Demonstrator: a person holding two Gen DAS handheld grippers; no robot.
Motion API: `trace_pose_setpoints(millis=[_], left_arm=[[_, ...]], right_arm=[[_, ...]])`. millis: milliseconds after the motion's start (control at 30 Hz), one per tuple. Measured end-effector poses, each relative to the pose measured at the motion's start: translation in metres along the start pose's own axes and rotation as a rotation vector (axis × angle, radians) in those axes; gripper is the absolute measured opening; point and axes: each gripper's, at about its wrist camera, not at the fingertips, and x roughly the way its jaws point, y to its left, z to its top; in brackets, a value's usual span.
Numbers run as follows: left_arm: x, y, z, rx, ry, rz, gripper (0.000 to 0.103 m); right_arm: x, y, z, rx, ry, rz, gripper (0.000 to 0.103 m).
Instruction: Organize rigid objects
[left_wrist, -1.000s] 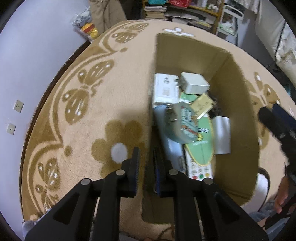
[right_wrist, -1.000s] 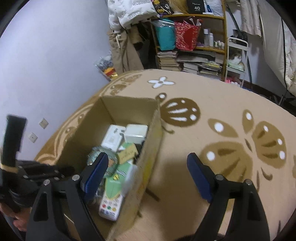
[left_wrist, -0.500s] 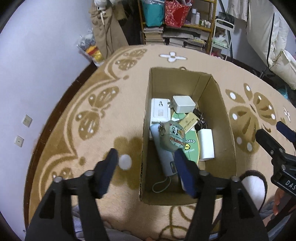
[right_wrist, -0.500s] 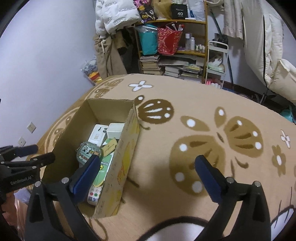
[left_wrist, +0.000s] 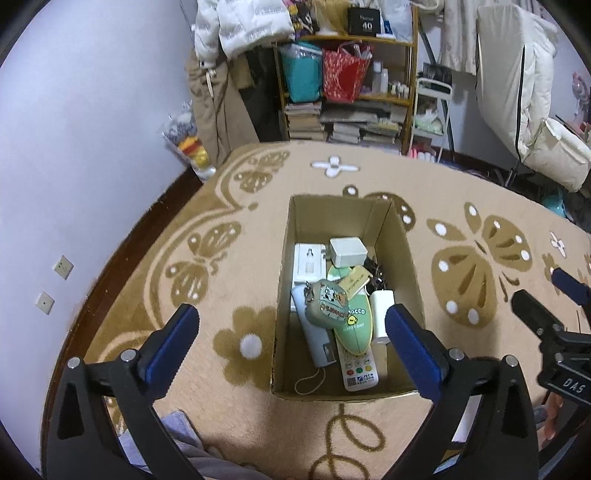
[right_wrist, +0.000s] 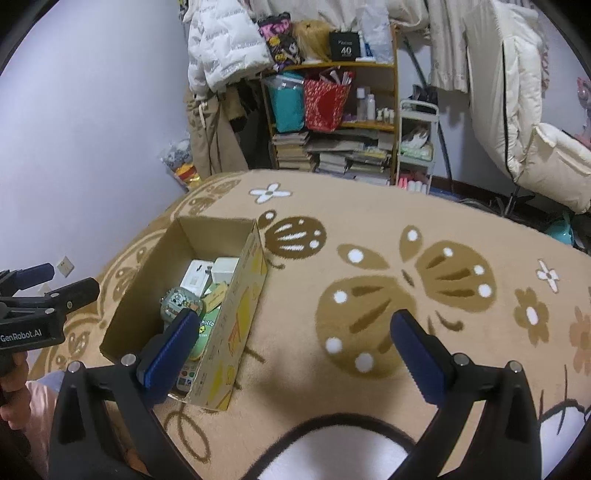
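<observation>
An open cardboard box (left_wrist: 402, 236) (right_wrist: 243, 310) stands on the patterned carpet. Inside lie a green cartoon pouch (left_wrist: 327, 301) (right_wrist: 181, 301), a white remote with coloured buttons (left_wrist: 360, 369), a white charger cube (left_wrist: 347, 251) (right_wrist: 225, 267), a white flat box (left_wrist: 308, 258) (right_wrist: 197, 275), a tan tag (left_wrist: 354, 278) and a white cylinder (left_wrist: 380, 314). My left gripper (left_wrist: 291, 339) hangs open above the box's near end, holding nothing. My right gripper (right_wrist: 291, 343) is open over the carpet to the right of the box, also with nothing in it.
A shelf (left_wrist: 347, 74) (right_wrist: 332, 99) crammed with bags, books and bottles stands at the back. White quilted coats (right_wrist: 517, 110) hang at the right. A purple wall (left_wrist: 92, 147) runs along the left. Bare carpet (right_wrist: 406, 280) spreads right of the box.
My left gripper went from nearly shut low by the box's edge to wide open and higher up. My right gripper also rose and pulled back from the box.
</observation>
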Motion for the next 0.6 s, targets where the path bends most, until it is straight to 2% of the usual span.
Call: trace_pose_setpoints(millis=[133,300,600], left_arm=[[-0.015,-0.004,-0.003,0.016,-0.017,0.004,0.100],[-0.041,-0.010,-0.011,0.021,-0.094,0.019,0.103],[-0.059,-0.021,-0.034,0.039,-0.163,0.010,0.103]], right_arm=[[-0.021,-0.002,0.001,-0.017,-0.045,-0.013,0.103],[-0.044,-0.004,-0.003,-0.043,-0.077,-0.002,0.103],[-0.072,-0.008,-0.019,-0.023,-0.162,-0.016,0.103]])
